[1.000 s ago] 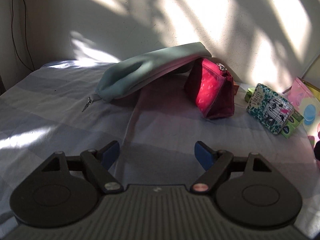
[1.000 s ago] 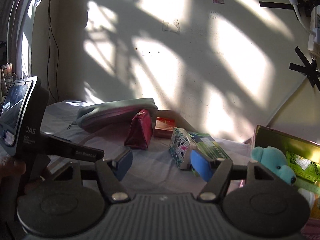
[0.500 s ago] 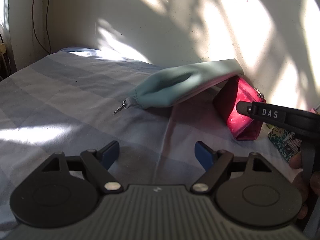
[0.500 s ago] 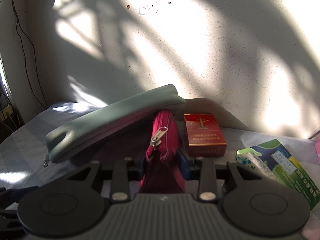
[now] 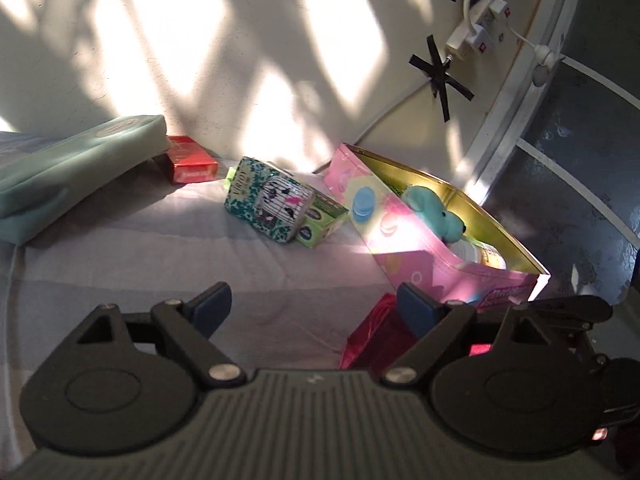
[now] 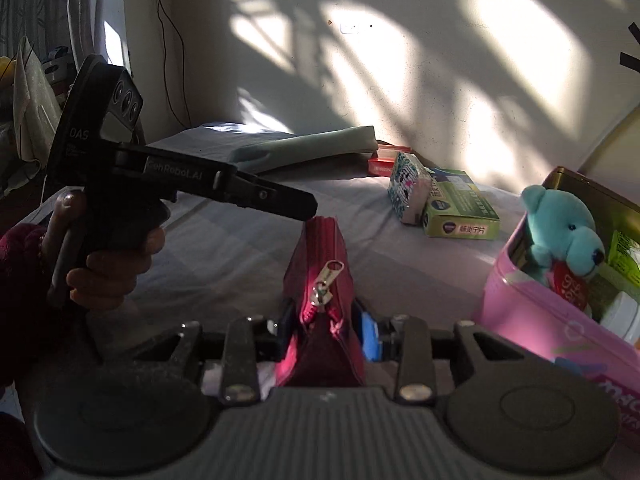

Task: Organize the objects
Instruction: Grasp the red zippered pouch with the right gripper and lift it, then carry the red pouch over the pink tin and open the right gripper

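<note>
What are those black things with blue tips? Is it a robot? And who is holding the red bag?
No robot here: a person holds a hand tool in each hand, and each tool has two blue-tipped fingers that pinch. A camera sits on each tool, looking along its fingers, so you get one picture per hand. The right gripper is pinching the red zip pouch. The left gripper is open and holds nothing. On the bed sheet lie a green pouch, a red box, a patterned packet and a green box. The pink box holds a teal teddy bear.
</note>
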Available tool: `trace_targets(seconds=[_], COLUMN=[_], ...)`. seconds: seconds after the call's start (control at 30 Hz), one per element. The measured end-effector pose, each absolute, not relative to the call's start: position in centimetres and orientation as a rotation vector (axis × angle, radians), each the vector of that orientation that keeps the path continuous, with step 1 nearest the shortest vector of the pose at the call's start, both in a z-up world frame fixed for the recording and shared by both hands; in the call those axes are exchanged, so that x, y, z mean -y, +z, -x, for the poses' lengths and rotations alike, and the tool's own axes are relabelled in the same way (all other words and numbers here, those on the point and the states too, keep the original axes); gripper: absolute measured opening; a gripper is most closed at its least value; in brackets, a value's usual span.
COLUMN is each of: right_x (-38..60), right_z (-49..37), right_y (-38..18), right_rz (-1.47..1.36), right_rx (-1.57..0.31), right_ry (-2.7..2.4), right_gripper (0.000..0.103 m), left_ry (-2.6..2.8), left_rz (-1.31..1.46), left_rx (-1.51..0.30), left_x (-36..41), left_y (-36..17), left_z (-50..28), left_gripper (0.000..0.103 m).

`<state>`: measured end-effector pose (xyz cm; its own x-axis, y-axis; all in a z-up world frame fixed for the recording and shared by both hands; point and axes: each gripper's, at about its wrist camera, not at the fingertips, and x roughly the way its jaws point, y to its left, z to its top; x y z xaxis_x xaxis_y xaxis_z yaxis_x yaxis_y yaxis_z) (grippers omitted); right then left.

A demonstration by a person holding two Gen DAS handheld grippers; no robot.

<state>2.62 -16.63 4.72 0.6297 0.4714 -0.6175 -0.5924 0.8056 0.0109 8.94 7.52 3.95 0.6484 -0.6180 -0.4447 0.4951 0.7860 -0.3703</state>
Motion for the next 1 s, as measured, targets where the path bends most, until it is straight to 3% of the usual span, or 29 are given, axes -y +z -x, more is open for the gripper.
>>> trace_targets(seconds=[0.07,0.2,0.47,0.57,0.77,1.0], right_x=[18.8,21.9,20.3,19.6,21.1,25.3], right_z=[-0.3,3.1,2.6,1.7,3.0,2.0], right_y=[5.1,4.8,3.1,2.3,4.0,7.6], right_rz=[0.163,0.017,-0.013,-0.007,0.012,0.078], right_rx=[-0.624,-0.602,-0.613,-0.621,-0.489,-0.303], right_ry=[0.528,0.468,0.523,0.520,0.493,0.337], right_gripper=[0.048,0.047,0.030,0.018,0.017,0.018], left_ry=[-0.705,-0.750,-0.738,-0.728,-0.745,-0.801], left_rz=[0.180,0.125,0.088,0.043,0.086,-0.008], left_rx=[-0.584,-0.572,-0.615,-0.622,-0.581,-0.449], left_x=[-5.7,-4.0,-2.3,-1.1,-0.2,7.2], left_y=[4.1,4.3,3.4,3.1,6.0,11.0], left_z=[-8.0,-6.4,-3.9,-3.6,-3.6,-5.7], left_gripper=[0.091,0.091,0.086,0.083,0.082,0.082])
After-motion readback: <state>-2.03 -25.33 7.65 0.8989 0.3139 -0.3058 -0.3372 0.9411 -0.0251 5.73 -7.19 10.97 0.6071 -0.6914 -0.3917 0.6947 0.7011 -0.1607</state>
